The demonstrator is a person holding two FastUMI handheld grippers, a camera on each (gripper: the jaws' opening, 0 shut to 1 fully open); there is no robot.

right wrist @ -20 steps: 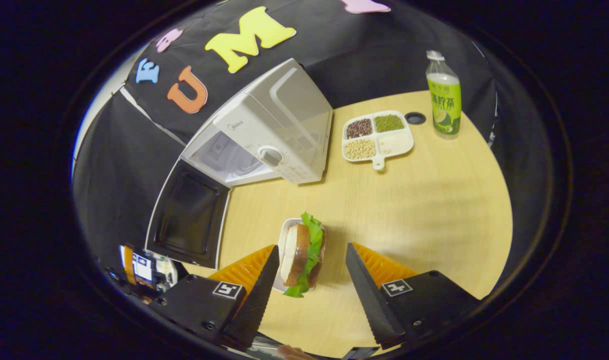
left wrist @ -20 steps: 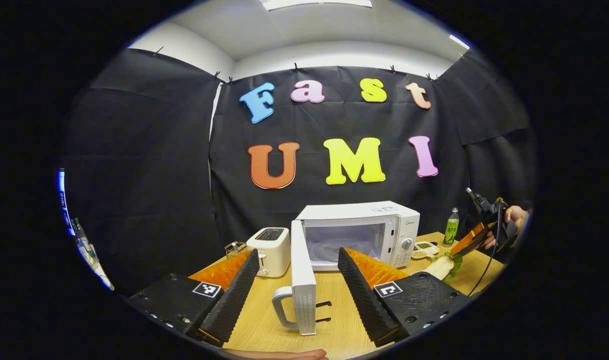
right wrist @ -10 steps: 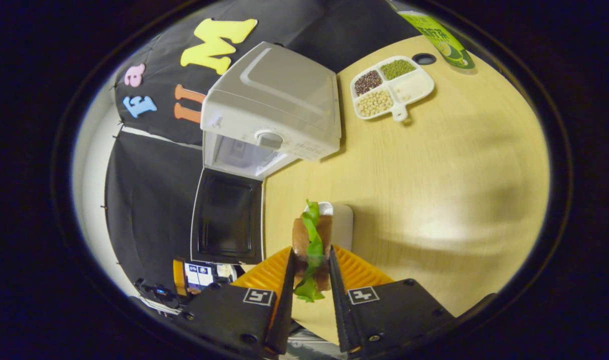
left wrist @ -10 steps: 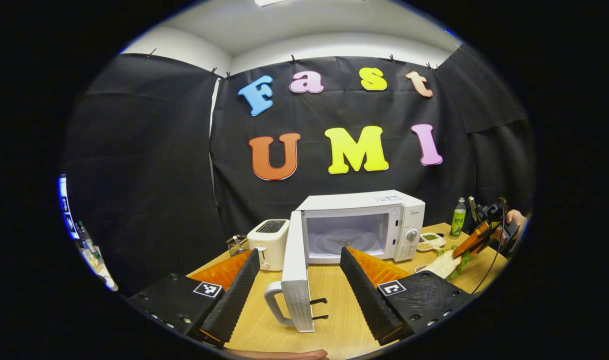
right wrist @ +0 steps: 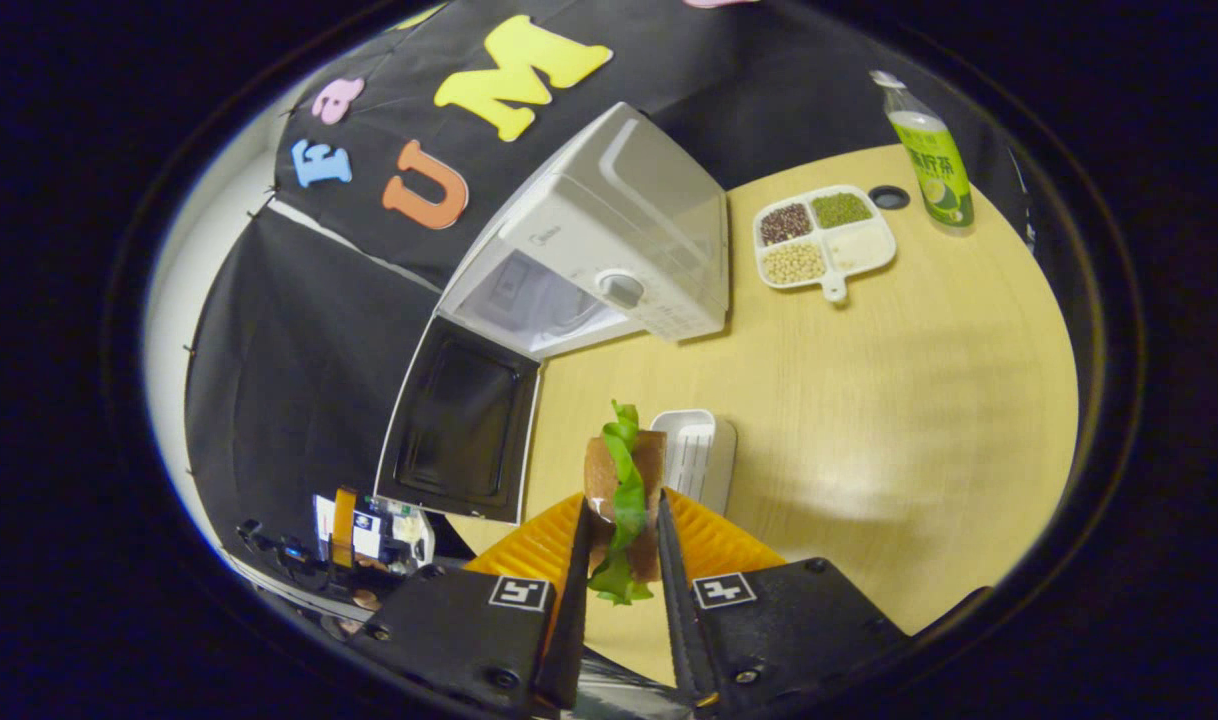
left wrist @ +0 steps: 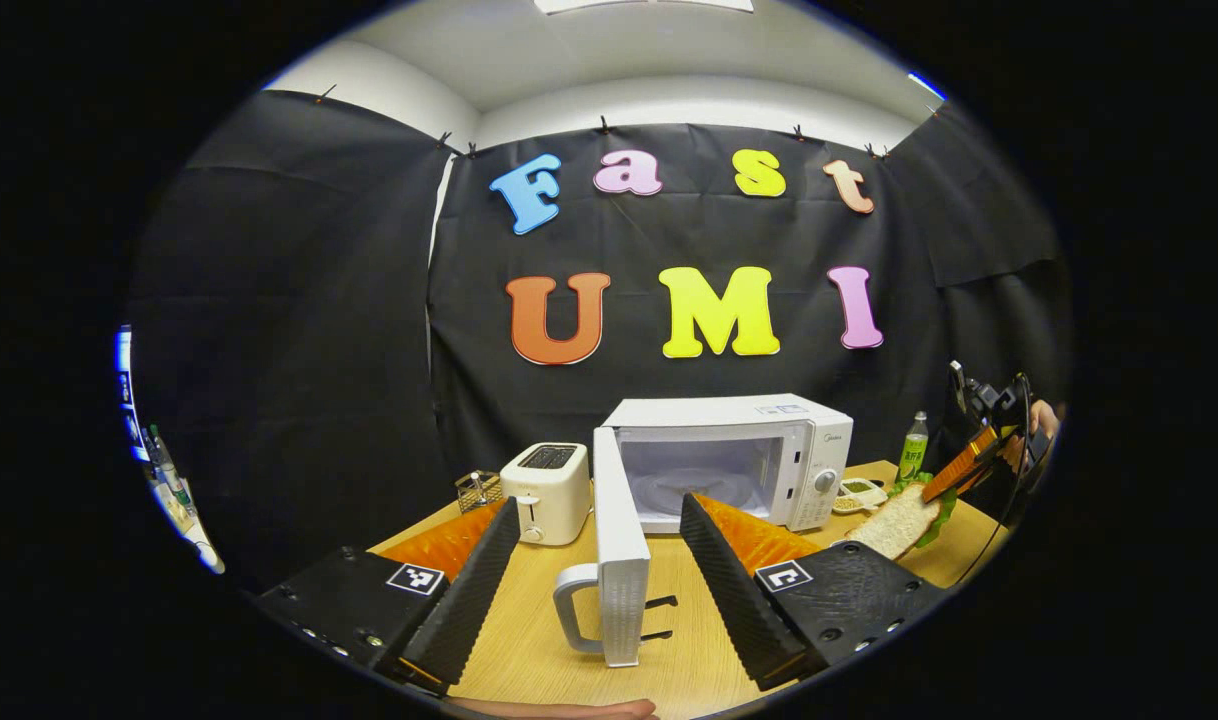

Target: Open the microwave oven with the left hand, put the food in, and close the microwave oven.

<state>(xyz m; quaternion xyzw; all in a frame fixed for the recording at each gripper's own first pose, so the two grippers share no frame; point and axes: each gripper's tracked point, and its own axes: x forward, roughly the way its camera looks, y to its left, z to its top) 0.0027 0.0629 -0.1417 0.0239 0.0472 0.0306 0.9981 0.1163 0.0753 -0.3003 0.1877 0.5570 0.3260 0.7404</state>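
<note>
The table (right wrist: 869,400) ahead of the right gripper (right wrist: 621,560) looks like pale wood grain with a smooth, faintly shiny finish. The microwave (right wrist: 609,250) beyond its jaws seems glossy white plastic or painted metal. Its fingers (right wrist: 574,590) are matt black with ribbed faces, pressed on a sandwich (right wrist: 624,490) of rough brown bread and crinkled lettuce.

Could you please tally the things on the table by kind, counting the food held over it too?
Appliances: 2, the microwave and the toaster.
Food: 2, the sandwich in the right gripper and the divided bean dish.
Drinks: 1, the green bottle.
Empty dishes: 1, the white tray.
Wire racks: 1.
Total: 7.
</note>
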